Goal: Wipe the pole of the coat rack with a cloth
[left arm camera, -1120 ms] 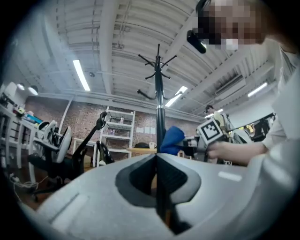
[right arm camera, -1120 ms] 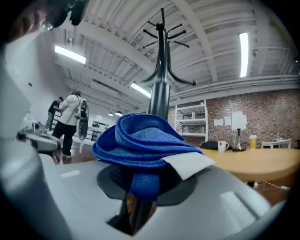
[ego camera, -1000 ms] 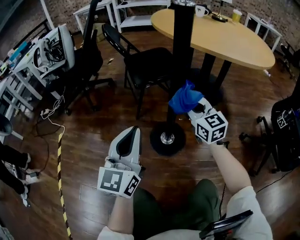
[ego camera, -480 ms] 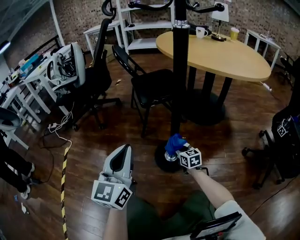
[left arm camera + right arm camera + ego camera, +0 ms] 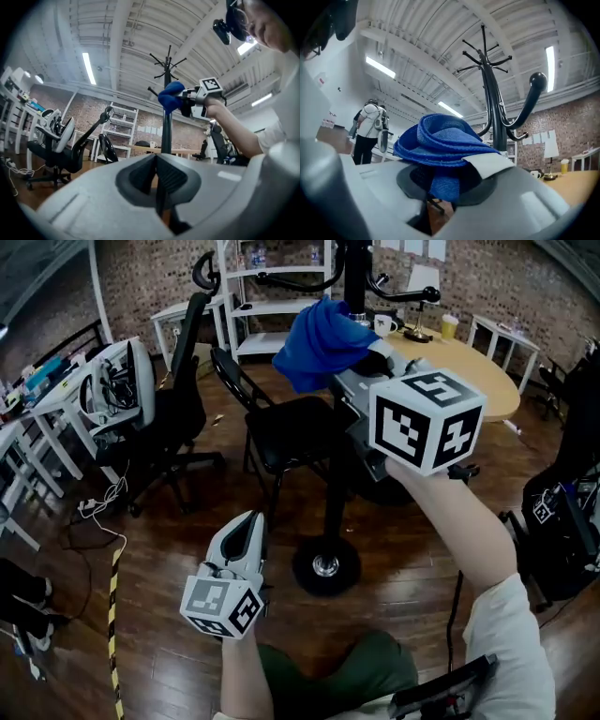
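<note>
The black coat rack stands in front of me; its pole (image 5: pixel 334 507) rises from a round base (image 5: pixel 325 565) on the wood floor. My right gripper (image 5: pixel 359 357) is raised high beside the upper pole, shut on a bunched blue cloth (image 5: pixel 321 341). In the right gripper view the cloth (image 5: pixel 440 143) fills the jaws, with the pole (image 5: pixel 494 110) and its hooks just beyond to the right. In the left gripper view the cloth (image 5: pixel 169 96) sits against the pole (image 5: pixel 166 129). My left gripper (image 5: pixel 248 526) hangs low, left of the base, shut and holding nothing.
A black chair (image 5: pixel 291 427) stands just behind the rack, a round wooden table (image 5: pixel 473 367) to the right. Office chairs (image 5: pixel 159 409) and desks fill the left, white shelves (image 5: pixel 272 296) the back. Another black chair (image 5: pixel 562 521) is far right. A person (image 5: pixel 370 129) stands far off.
My right gripper, still holding the blue cloth, dropped to the pole's base and has since risen to its upper part. The left gripper has barely moved.
</note>
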### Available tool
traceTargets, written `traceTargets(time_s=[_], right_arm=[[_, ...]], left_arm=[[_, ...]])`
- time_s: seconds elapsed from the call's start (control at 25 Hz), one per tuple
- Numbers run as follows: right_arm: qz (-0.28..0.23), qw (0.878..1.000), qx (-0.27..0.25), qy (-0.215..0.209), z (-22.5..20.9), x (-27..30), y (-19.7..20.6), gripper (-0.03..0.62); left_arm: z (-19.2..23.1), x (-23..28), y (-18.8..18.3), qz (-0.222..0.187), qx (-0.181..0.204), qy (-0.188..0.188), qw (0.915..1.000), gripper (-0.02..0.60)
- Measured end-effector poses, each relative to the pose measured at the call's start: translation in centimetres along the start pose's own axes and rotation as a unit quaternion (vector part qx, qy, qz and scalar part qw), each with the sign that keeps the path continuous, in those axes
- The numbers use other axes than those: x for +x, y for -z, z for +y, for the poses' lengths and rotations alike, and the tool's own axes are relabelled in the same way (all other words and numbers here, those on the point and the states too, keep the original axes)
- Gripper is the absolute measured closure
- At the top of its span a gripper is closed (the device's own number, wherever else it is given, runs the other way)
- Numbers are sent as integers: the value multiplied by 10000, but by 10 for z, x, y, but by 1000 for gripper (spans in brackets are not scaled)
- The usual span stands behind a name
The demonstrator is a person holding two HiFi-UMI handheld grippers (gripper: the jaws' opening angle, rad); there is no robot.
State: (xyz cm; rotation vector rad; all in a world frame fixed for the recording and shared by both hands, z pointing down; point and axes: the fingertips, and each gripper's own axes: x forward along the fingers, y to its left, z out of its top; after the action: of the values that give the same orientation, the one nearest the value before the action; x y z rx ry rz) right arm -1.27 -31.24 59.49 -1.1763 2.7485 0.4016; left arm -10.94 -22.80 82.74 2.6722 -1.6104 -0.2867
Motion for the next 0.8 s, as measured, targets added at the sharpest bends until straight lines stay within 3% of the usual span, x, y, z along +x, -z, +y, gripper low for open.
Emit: traceTargets(time_s=[0.12, 0.24, 0.4, 0.52, 0.64, 0.72, 0.8], right_arm=[[290, 9992, 62, 254, -21, 20, 38, 494], [759, 9957, 515, 132, -16, 20, 132, 494], [1835, 9757, 1186, 144, 31, -9, 356, 494], [2722, 9544, 1194, 277, 67, -42, 543, 494], [3661, 9197, 1351, 434, 96, -97, 704, 496], [4145, 8963, 1471, 575, 111, -137, 773, 496], [4204, 8926, 1531, 564, 115, -153, 793, 496]], left_arm=[[10, -7, 1, -3, -46, -190, 9998, 581], [21, -10, 0, -93, -40, -490, 9987, 581], [24, -5, 14, 194, -33, -715, 9972, 581], [23, 1, 25, 251, 73, -648, 9976, 581], [21, -3, 29, 381, 93, -745, 9964, 581], [21, -9, 34, 381, 95, -796, 9961, 581], [23, -15, 39, 370, 58, -853, 9956, 581]])
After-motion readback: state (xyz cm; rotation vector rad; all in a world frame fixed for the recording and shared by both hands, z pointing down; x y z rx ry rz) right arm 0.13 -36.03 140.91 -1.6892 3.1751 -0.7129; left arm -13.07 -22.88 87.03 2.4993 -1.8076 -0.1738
